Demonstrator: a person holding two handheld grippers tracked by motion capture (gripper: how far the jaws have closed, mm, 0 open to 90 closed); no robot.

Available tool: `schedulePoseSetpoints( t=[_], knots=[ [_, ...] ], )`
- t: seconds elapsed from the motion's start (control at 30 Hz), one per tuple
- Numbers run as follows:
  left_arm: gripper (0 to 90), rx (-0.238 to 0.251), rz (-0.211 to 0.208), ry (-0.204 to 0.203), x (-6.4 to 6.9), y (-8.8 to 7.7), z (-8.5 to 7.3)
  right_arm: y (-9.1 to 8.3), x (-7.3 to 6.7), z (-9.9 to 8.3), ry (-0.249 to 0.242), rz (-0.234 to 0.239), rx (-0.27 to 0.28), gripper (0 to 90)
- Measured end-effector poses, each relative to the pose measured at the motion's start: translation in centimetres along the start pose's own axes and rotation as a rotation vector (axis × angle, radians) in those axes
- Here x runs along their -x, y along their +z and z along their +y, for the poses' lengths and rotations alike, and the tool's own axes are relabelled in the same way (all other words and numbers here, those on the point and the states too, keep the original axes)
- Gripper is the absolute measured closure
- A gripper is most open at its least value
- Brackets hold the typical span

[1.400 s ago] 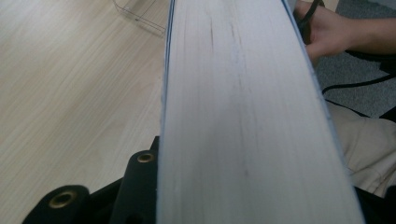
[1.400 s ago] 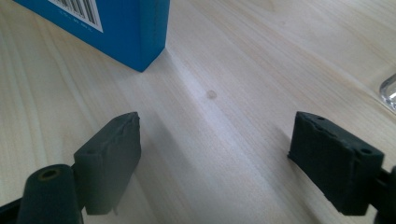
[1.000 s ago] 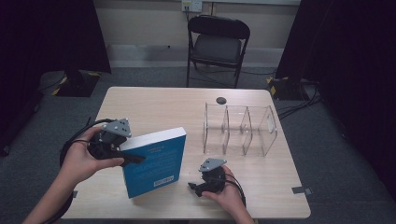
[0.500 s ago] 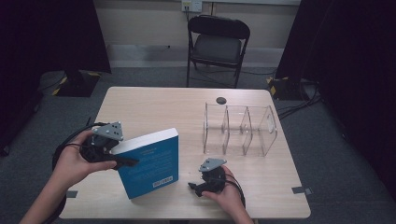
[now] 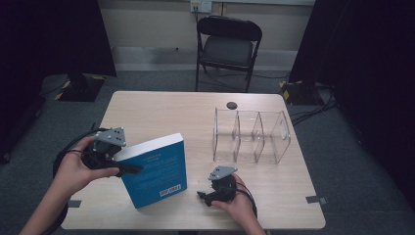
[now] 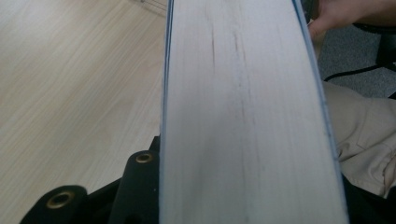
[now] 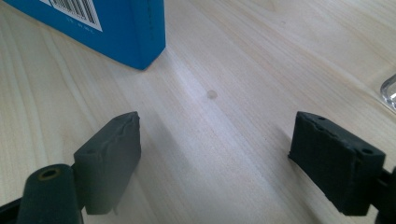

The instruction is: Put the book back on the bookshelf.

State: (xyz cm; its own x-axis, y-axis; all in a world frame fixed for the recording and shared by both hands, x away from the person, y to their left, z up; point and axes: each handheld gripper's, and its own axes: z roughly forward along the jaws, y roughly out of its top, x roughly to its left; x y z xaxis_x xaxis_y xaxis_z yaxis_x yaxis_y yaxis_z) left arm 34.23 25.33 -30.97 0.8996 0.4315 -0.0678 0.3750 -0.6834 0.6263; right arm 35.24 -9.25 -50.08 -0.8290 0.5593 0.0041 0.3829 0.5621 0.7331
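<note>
A thick blue book [image 5: 156, 171] stands tilted on its lower edge on the wooden table [image 5: 161, 112], left of centre. My left gripper [image 5: 131, 166] is shut on the book's left side, with one black jaw lying across the cover. In the left gripper view the white page edge [image 6: 243, 116] runs up between the jaws, with one finger [image 6: 137, 186] beside it. My right gripper [image 5: 205, 197] rests near the front edge, open, with nothing between its pads [image 7: 109, 158]. The book's lower corner [image 7: 116, 28] touches the table just ahead of it.
A clear plastic rack with three slots [image 5: 252, 134] stands at the table's right. A small black disc [image 5: 231, 105] lies behind it near the far edge. A black folding chair [image 5: 227, 46] stands beyond the table.
My left gripper and the book have drifted slightly to the left. The right gripper has stayed where it was.
</note>
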Motion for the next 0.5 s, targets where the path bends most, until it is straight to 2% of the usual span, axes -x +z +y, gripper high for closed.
schedulePoseSetpoints(
  t=[0.1,0.17,0.4,0.5],
  knots=[
    [60.0,0.022,0.017,0.016,0.16,0.01,-0.60,0.00,0.00,0.00,-0.001,0.000,0.000,15.6],
    [59.8,0.013,0.017,0.026,0.26,-0.03,-0.59,0.01,0.01,0.00,-0.001,0.000,0.001,15.6],
    [58.2,0.029,0.024,0.022,0.47,0.00,-0.89,0.01,0.00,0.00,-0.001,0.000,0.001,15.7],
    [57.3,0.048,0.024,0.008,0.54,0.06,-1.08,0.00,0.00,0.00,-0.001,-0.001,0.000,15.7]
  ],
)
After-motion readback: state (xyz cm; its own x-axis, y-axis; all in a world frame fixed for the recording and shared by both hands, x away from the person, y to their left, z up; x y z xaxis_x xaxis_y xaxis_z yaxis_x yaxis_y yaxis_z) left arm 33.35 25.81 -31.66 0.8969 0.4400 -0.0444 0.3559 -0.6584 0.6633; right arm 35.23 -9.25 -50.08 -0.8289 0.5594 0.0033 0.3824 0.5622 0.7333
